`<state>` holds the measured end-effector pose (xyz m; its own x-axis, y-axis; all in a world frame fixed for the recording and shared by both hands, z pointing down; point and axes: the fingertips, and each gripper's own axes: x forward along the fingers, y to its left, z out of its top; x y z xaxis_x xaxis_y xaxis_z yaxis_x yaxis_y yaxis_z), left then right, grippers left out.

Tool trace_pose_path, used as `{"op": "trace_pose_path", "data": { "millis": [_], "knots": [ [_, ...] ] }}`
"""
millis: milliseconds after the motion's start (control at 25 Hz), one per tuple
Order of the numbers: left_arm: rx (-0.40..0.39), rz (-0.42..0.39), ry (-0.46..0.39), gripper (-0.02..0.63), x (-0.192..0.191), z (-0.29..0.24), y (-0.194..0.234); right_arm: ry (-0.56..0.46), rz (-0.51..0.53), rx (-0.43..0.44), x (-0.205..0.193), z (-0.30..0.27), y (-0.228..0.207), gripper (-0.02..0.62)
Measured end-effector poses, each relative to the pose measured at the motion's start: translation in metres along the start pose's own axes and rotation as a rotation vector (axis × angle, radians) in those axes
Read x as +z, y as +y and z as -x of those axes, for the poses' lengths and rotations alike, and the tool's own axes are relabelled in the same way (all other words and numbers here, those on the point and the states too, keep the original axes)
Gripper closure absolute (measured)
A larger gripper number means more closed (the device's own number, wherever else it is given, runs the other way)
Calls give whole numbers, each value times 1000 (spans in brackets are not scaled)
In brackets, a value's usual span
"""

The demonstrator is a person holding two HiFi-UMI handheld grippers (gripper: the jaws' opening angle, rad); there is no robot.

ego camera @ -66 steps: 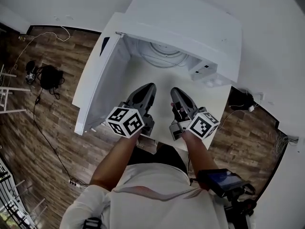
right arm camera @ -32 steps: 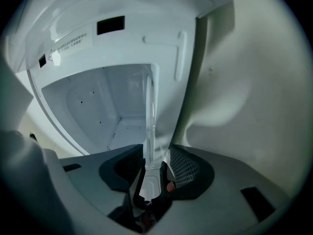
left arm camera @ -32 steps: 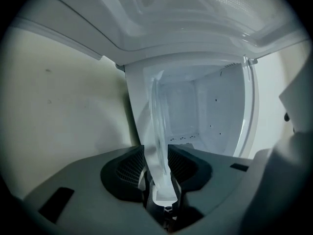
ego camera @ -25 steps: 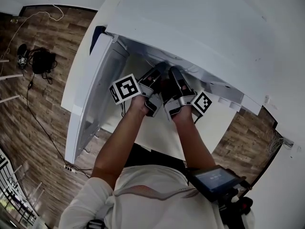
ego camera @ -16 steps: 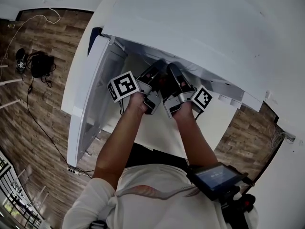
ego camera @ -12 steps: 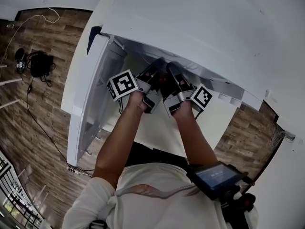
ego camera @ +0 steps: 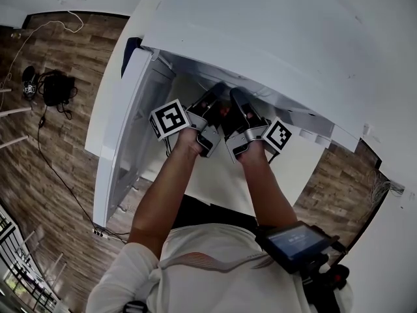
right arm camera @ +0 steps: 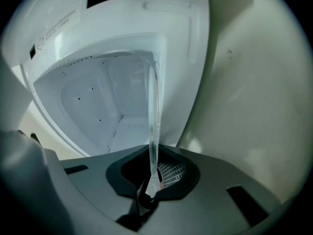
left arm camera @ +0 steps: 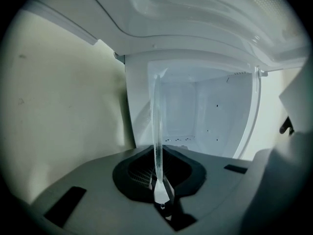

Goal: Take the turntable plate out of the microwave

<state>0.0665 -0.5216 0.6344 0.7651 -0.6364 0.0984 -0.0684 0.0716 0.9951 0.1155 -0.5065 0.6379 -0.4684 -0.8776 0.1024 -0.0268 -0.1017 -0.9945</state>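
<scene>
The white microwave [ego camera: 260, 31] stands open, its door [ego camera: 124, 122] swung out to the left. Both grippers reach side by side into the cavity; the microwave's top hides the plate in the head view. In the left gripper view the clear glass turntable plate [left arm camera: 157, 131] runs edge-on between the jaws of my left gripper [left arm camera: 159, 177], which are closing with the pads on the rim. My right gripper [right arm camera: 153, 175] is closing the same way on the plate's rim [right arm camera: 153, 121]. In the head view the left gripper [ego camera: 214, 100] and right gripper [ego camera: 238, 103] sit close together.
The microwave sits on a white table [ego camera: 215, 181] above a wooden floor [ego camera: 45, 175]. A black bag and cables [ego camera: 55, 87] lie on the floor at left. Cavity walls [left arm camera: 205, 111] and the door frame stand close around both grippers.
Both grippers moved from in front of the microwave into its opening. Over the last second the hands have stayed in place.
</scene>
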Motion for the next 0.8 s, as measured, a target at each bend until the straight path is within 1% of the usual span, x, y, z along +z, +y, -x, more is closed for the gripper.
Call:
{"op": "trace_pose_path", "data": {
  "millis": [160,440,600,800],
  "knots": [
    [-55,-19,-14,565,-1,1,-7,0,33,29,-1,1,6,560],
    [-116,-33,-22,561,-13,5,-23,3,75,74,-1,14,19,560],
    [-126,-56,-33,561,-16,13,-31,19,105,101,-5,19,30,560],
    [-148,-44,-54,561,-24,25,-44,44,102,115,-15,28,42,560]
  ]
}}
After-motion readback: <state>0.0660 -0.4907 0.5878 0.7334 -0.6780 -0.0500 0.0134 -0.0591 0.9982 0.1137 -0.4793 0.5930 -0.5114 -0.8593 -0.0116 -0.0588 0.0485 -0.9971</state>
